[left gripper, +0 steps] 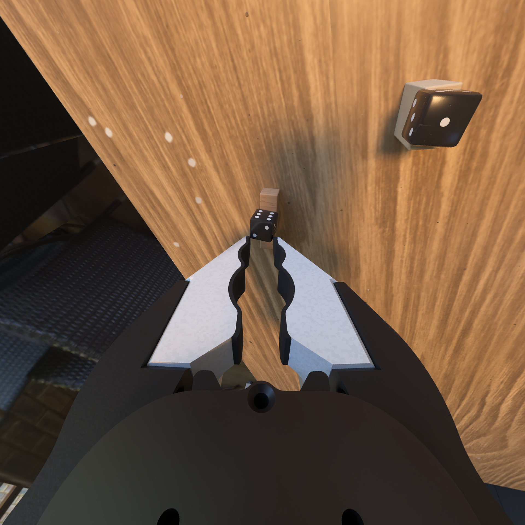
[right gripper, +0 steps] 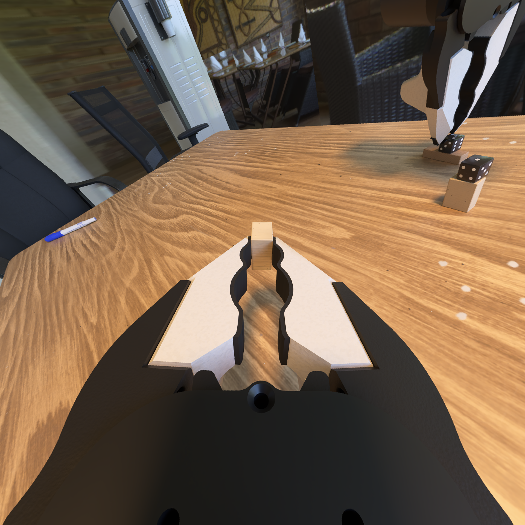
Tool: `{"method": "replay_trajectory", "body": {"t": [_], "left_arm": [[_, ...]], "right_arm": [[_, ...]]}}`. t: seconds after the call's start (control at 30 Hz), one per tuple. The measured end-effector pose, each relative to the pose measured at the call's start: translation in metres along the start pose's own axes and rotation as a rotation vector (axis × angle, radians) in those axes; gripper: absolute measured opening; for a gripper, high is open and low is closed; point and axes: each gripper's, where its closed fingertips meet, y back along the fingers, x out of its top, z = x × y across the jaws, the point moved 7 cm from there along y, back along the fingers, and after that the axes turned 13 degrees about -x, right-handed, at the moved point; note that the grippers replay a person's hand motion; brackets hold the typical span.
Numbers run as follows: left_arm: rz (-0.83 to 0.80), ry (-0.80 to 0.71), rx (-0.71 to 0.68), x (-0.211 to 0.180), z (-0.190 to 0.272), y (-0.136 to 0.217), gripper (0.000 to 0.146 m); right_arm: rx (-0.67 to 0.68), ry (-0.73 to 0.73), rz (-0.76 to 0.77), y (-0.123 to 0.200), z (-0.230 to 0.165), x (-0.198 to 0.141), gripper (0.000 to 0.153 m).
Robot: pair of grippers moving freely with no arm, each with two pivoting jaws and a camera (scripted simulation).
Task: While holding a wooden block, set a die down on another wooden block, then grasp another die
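Observation:
My left gripper [left gripper: 260, 239] points down at the wooden table [left gripper: 383, 284]. Its fingertips pinch the near edge of a small black die [left gripper: 262, 224], which rests on a flat wooden block [left gripper: 269, 197]. A second black die [left gripper: 441, 118] sits on a pale cube block [left gripper: 409, 93] to the far right. In the right wrist view the left gripper [right gripper: 443, 137] shows at the far right on its die [right gripper: 451, 143], with the other die [right gripper: 474, 169] on its cube [right gripper: 460, 196] nearby. My right gripper [right gripper: 262, 241] is shut on a pale wooden block [right gripper: 261, 247], held above the table.
A blue-capped pen [right gripper: 69, 228] lies near the table's left edge. Dark chairs [right gripper: 122, 127] stand beyond that edge. In the left wrist view the table edge runs diagonally on the left, with dark woven seating [left gripper: 71, 284] below it.

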Motion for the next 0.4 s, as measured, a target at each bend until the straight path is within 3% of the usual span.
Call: {"method": "replay_trajectory", "body": {"t": [0.4], "left_arm": [[0.005,0.015,-0.010,0.0004,-0.0024,-0.0002,0.016]], "right_arm": [[0.001,0.003,0.001,0.0000,-0.0005,-0.0001,0.013]]}}
